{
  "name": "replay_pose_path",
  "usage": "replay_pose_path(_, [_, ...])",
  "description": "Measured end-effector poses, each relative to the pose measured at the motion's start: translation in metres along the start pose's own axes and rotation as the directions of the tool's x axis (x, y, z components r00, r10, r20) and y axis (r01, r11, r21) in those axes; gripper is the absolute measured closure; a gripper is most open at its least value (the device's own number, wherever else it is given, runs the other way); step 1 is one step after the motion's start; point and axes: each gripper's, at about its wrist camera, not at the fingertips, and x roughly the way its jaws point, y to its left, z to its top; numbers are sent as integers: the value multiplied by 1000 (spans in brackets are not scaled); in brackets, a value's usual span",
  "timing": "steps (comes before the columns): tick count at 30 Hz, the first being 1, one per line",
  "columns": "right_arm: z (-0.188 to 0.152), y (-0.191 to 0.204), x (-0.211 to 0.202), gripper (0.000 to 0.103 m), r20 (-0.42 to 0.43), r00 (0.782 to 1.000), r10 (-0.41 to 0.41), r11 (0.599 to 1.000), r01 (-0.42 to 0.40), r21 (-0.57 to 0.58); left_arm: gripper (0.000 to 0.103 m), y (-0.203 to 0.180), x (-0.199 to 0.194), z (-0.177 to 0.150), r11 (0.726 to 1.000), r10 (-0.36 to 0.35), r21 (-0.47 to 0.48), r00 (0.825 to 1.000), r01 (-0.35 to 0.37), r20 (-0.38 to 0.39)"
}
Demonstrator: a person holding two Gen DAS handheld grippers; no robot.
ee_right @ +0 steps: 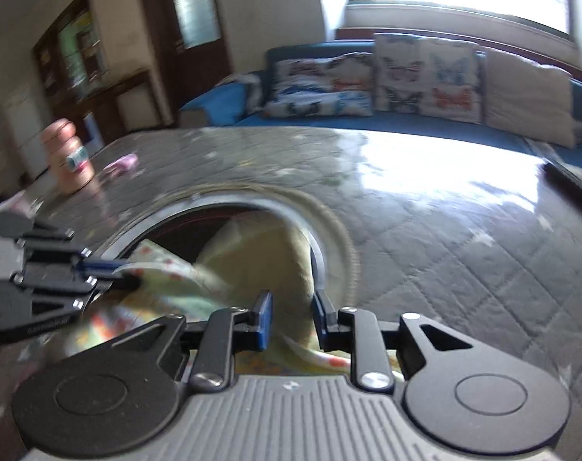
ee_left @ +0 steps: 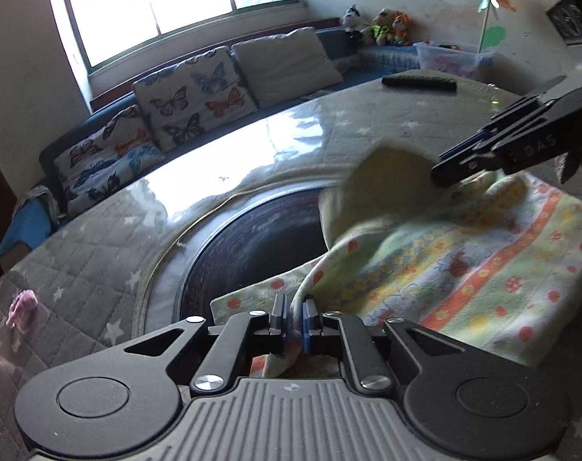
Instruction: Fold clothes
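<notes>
A pale green towel (ee_left: 444, 265) with orange stripes and small red prints lies bunched on the quilted grey table cover (ee_left: 98, 253), partly over a dark round inset (ee_left: 260, 238). My left gripper (ee_left: 294, 322) is shut on the towel's near edge. My right gripper (ee_right: 291, 319) is open, its jaws astride a fold of the towel (ee_right: 260, 253). In the left wrist view the right gripper (ee_left: 450, 171) hovers over the towel's far corner. In the right wrist view the left gripper (ee_right: 125, 274) pinches the towel edge at left.
A black remote (ee_left: 419, 83) lies at the table's far edge. A small pink item (ee_left: 21, 309) lies at the left. A blue sofa with butterfly cushions (ee_left: 191, 103) runs behind the table. A person's hand (ee_right: 66, 153) shows at the left.
</notes>
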Motion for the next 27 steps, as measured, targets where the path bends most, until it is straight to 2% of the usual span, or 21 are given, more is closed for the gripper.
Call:
replay_pose_path(4, [-14, -7, -15, 74, 41, 998, -41, 999, 39, 26, 83, 5, -5, 0, 999, 39, -30, 999, -38, 18])
replay_pose_path(6, [-21, -10, -23, 74, 57, 997, -58, 998, 56, 36, 82, 9, -9, 2, 997, 56, -45, 998, -55, 27])
replay_pose_path(10, [-37, -8, -28, 74, 14, 998, -58, 998, 58, 18, 81, 23, -10, 4, 990, 103, -100, 994, -101, 19])
replay_pose_path(13, [-43, -16, -19, 74, -20, 997, -77, 996, 78, 46, 81, 33, -11, 3, 981, 131, -144, 991, -130, 1])
replay_pose_path(16, [-46, -31, -11, 81, -25, 993, -114, 989, 116, 93, 81, 37, -18, 0, 977, 144, -162, 990, -142, 1])
replay_pose_path(19, [-44, -35, -12, 82, -5, 990, -141, 985, 141, 104, 81, 32, -31, -1, 980, 125, -158, 992, -119, 26])
replay_pose_path(23, [-41, -27, -12, 81, 15, 991, -135, 987, 134, 85, 81, 14, -38, 6, 990, 49, -132, 997, -41, 59])
replay_pose_path(25, [-39, -22, -4, 81, 4, 992, -128, 989, 127, 71, 81, 3, -34, 11, 993, 1, -117, 998, 7, 66])
replay_pose_path(27, [-38, -21, 5, 82, -12, 989, -150, 987, 151, 64, 81, -6, -27, 17, 995, -19, -98, 998, 25, 61])
